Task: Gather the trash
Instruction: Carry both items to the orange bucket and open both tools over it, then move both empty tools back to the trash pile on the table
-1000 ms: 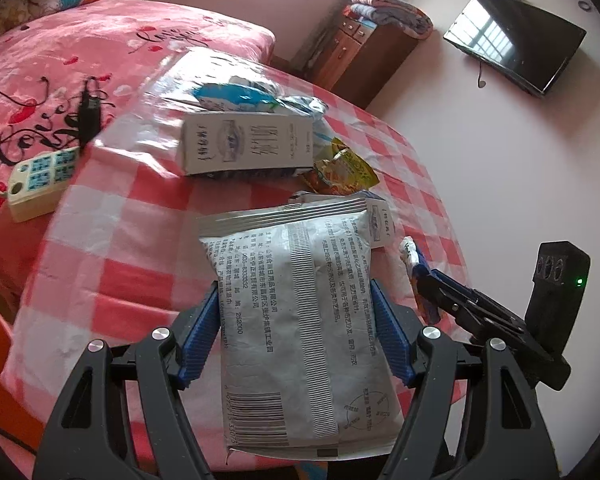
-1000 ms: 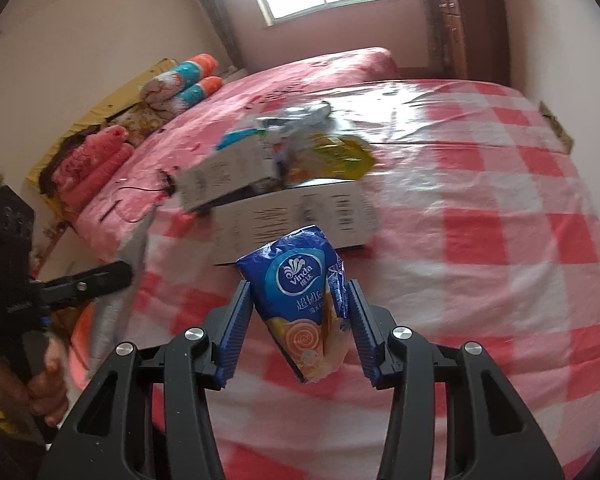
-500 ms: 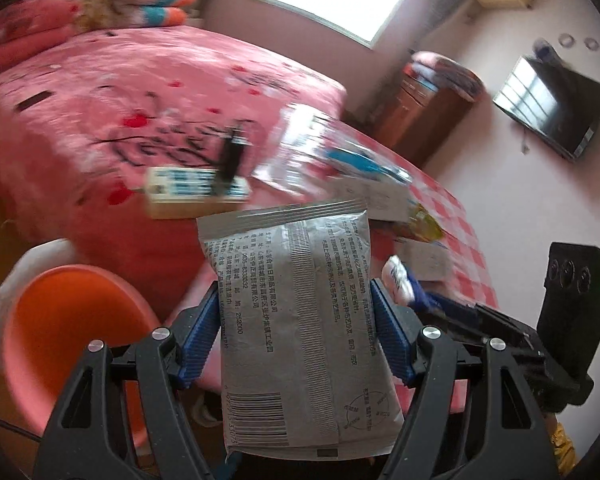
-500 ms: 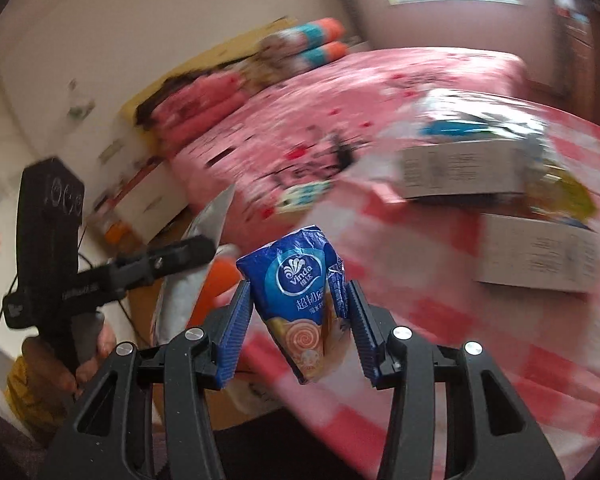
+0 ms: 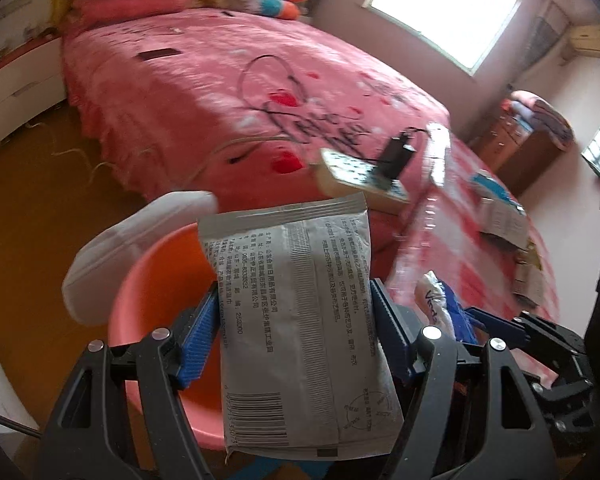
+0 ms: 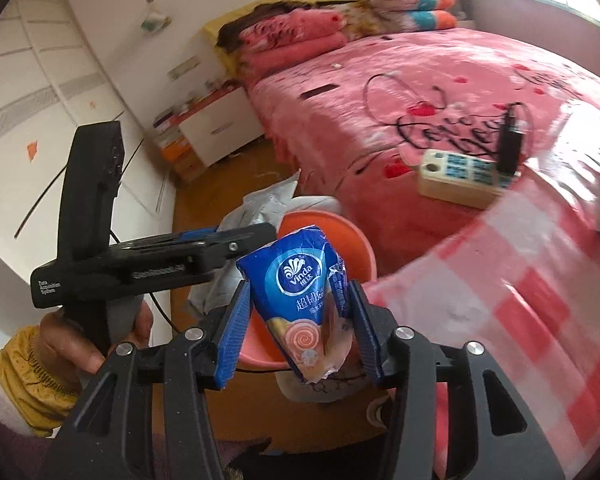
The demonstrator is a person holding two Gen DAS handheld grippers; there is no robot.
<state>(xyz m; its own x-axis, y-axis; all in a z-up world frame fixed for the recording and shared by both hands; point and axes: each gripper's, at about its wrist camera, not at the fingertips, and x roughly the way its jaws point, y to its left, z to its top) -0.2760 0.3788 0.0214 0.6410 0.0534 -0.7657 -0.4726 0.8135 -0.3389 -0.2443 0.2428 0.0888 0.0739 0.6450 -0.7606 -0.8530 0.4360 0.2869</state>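
Observation:
A grey printed packet point(image 5: 300, 320) stands upright between the blue pads of my left gripper point(image 5: 292, 288), which is shut on it. Below it sits an orange-pink bin point(image 5: 152, 280) with a white liner point(image 5: 112, 248) over its far rim. My right gripper point(image 6: 300, 292) holds a blue tissue pack point(image 6: 300, 276) over the same bin point(image 6: 340, 232); its jaws are opening, and the pack still sits between the pads. In the right wrist view the left gripper point(image 6: 260, 236) reaches in from the left, and the packet point(image 6: 268, 200) shows edge-on.
A pink bed point(image 5: 220, 92) lies behind the bin, with a power strip point(image 6: 464, 176) and plug at its corner. The red-checked table point(image 6: 520, 300) is at the right, with boxes point(image 5: 504, 216) on it. A hand point(image 6: 80, 340) grips the left handle. The floor is wood.
Both grippers swung left off the checked table, each with its item, and now hang over the orange-pink bin. The bed and floor have come into view.

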